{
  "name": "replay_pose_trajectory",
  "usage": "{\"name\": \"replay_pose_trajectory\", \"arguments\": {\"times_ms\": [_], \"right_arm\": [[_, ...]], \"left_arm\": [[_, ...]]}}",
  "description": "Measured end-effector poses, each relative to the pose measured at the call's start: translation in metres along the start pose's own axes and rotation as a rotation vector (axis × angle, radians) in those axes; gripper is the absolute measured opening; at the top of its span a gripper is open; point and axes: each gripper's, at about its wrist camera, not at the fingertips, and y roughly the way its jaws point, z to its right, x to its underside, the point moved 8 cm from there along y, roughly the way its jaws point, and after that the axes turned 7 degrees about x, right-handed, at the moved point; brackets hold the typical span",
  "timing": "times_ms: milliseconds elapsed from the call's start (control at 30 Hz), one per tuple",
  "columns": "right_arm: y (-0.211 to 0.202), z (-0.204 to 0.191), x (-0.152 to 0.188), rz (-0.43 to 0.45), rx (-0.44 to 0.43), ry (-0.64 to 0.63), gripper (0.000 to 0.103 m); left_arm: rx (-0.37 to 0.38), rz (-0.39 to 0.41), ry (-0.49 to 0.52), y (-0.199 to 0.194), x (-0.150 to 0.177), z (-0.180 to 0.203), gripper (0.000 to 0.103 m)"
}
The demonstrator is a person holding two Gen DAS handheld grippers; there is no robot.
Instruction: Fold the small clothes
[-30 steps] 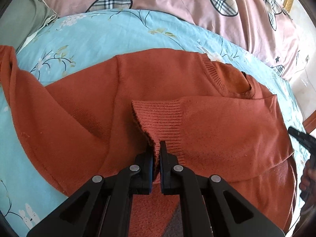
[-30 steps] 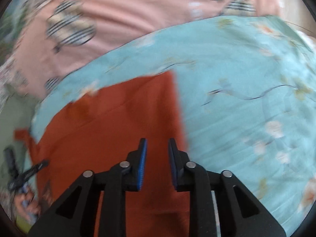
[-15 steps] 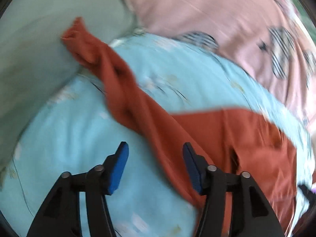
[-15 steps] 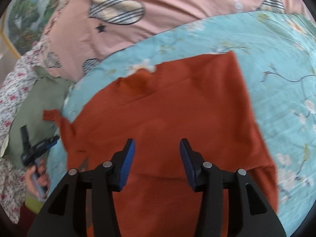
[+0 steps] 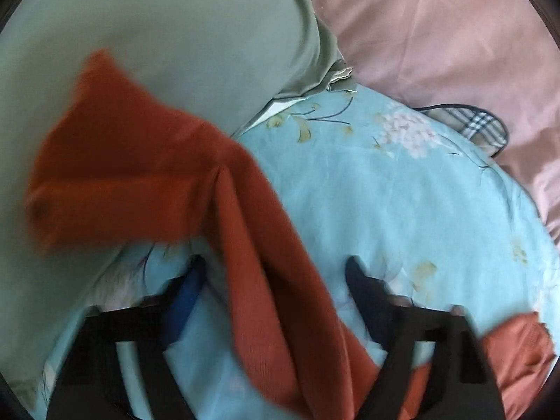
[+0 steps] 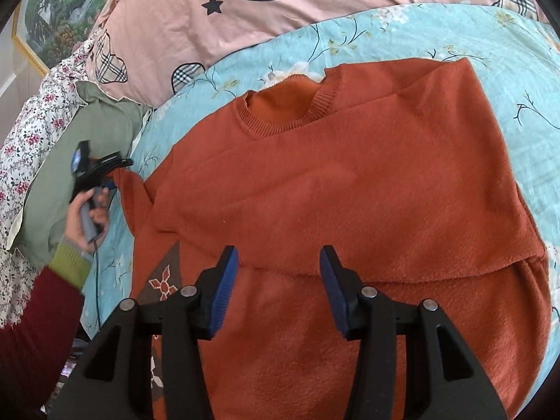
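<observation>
At far left in the right wrist view we see a white quilt with small red flowers (image 6: 21,140), then a plain sage-green pillow (image 6: 59,175) on which our left hand (image 6: 85,215) holds the left gripper (image 6: 120,163). From its own camera the left gripper (image 5: 273,280) has its jaws spread wide, astride the rust-orange sleeve (image 5: 273,262), with neither blue-lined pad touching the knit; the sleeve end lies up over the green pillow (image 5: 157,35). The rust-orange knitted sweater (image 6: 350,189) lies flat on the light-blue floral bedspread (image 6: 437,24), neckline pointing away from us, its right side folded in over the chest. Behind it is the pink blanket with plaid hearts and stars (image 6: 245,10), and a framed landscape picture (image 6: 45,17) hangs at upper left. The right gripper (image 6: 278,287) hovers above the sweater's lower body with its jaws wide apart and holding nothing.

A second ago the left jaws were closed on the ribbed cuff laid across the chest; they have since let go and swung left to the outstretched sleeve. The right jaws have widened, and that gripper has pulled back from the sweater's right edge to a more central spot over the garment.
</observation>
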Motion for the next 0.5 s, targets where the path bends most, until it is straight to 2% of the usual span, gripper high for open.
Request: {"name": "replay_pose_trajectory", "arguments": {"times_ms": [33,67,167,267,500], "right_arm": [[-0.001,-0.001,0.001,-0.001,-0.001,-0.003,0.050],[-0.003,-0.001,0.002,0.002,-0.003,-0.006,0.050],[-0.008,-0.001,0.001,0.015,-0.003,-0.009,0.050],[-0.013,0.001,-0.001,0.031,-0.015,0.006,0.050],[-0.026,0.011,-0.004,0.069,-0.039,0.078,0.050]], "left_arm": [[0.018,-0.018,0.010,0.006,-0.002,0.003,0.011],[0.032,-0.013,0.015,0.006,-0.004,0.005,0.008],[0.153,0.074,0.067,-0.024,-0.006,0.031,0.005],[0.272,0.142,0.177,-0.065,0.007,0.078,0.005],[0.558,0.192,0.451,-0.152,0.084,0.219,0.005]]}}
